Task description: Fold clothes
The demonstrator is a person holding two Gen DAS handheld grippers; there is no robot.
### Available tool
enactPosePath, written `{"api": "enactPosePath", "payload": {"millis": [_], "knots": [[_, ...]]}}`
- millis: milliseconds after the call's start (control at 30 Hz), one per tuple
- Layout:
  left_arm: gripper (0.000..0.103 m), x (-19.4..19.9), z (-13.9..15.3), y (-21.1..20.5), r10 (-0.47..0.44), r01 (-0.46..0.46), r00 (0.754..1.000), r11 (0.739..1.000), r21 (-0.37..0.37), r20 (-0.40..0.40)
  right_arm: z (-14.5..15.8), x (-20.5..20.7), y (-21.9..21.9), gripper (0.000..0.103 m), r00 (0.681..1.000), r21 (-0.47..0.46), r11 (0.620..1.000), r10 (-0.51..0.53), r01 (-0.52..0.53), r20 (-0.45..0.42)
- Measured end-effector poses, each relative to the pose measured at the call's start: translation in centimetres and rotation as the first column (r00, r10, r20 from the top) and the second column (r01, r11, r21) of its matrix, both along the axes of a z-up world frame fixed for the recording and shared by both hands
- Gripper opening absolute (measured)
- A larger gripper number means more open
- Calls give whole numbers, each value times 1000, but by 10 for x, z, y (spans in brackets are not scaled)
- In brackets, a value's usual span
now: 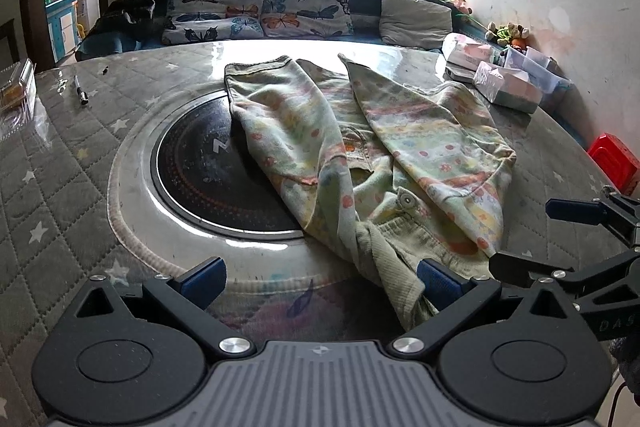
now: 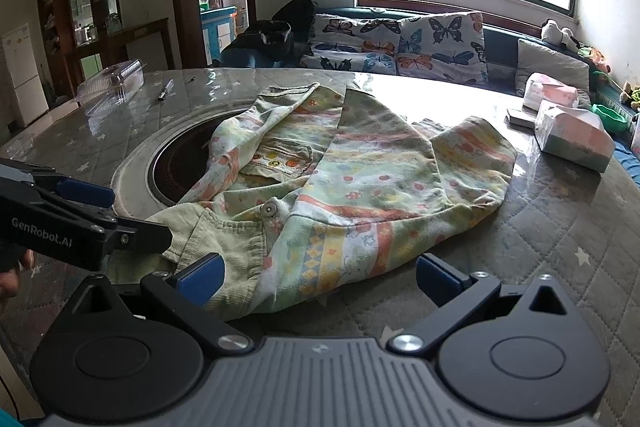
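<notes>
Left wrist view: glossy quilted table (image 1: 60, 187) carries rumpled garment (image 1: 360, 147) over a dark inset disc (image 1: 208, 167); left tool (image 1: 320, 279) agape, waistband beside its right finger. Right wrist view: right tool (image 2: 320, 277) agape over the hem; a one-layer pinch could drag cloth.

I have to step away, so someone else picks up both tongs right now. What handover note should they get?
Left tongs: open, holding nothing, low over the table at the near left edge of the garment, its right pad against the ribbed hem.
Right tongs: open, holding nothing, with the garment's near edge between the pads.
Garment: a patterned child's jacket lies rumpled on the round table, partly over the dark glass hob in the middle. Both sleeves are thrown across the body.
Done: sleeves brought inward, loosely at best.
Left: smooth it, fold the body, tidy the edges.
</notes>
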State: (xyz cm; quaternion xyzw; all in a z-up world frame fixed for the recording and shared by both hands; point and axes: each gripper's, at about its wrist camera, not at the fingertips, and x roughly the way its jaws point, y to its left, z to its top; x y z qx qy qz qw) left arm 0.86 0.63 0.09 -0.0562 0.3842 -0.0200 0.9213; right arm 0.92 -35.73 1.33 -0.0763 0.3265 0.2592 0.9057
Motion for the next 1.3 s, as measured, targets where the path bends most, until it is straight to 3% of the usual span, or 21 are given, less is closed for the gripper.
{"api": "enactPosePath", "payload": {"millis": [500, 633, 967, 1033, 1100, 1167, 1300], "knots": [[103, 42, 10, 7, 25, -25, 999, 1000, 7, 38, 2, 27, 7, 99, 1000, -19, 1000, 0, 0, -4], [98, 60, 10, 7, 11, -11, 999, 1000, 1, 33, 1, 39, 8, 96, 1000, -23, 1000, -3, 3, -5], [70, 109, -2, -3, -42, 42, 999, 999, 23, -2, 9, 85, 15, 89, 1000, -30, 999, -17, 17, 10], [61, 118, -7, -4, -49, 50, 999, 998, 28, -16, 10, 99, 19, 87, 1000, -36, 999, -13, 13, 10], [39, 124, -13, -4, -51, 52, 998, 998, 27, -40, 11, 112, 23, 85, 1000, -42, 999, -8, 9, 11], [27, 128, -18, -1, -56, 57, 997, 998, 17, -57, 11, 126, 27, 84, 1000, -47, 999, -4, 5, 11], [19, 127, -19, 3, -57, 58, 997, 998, 14, -54, 11, 155, 41, 81, 1000, -53, 999, 7, -6, 15]]}}
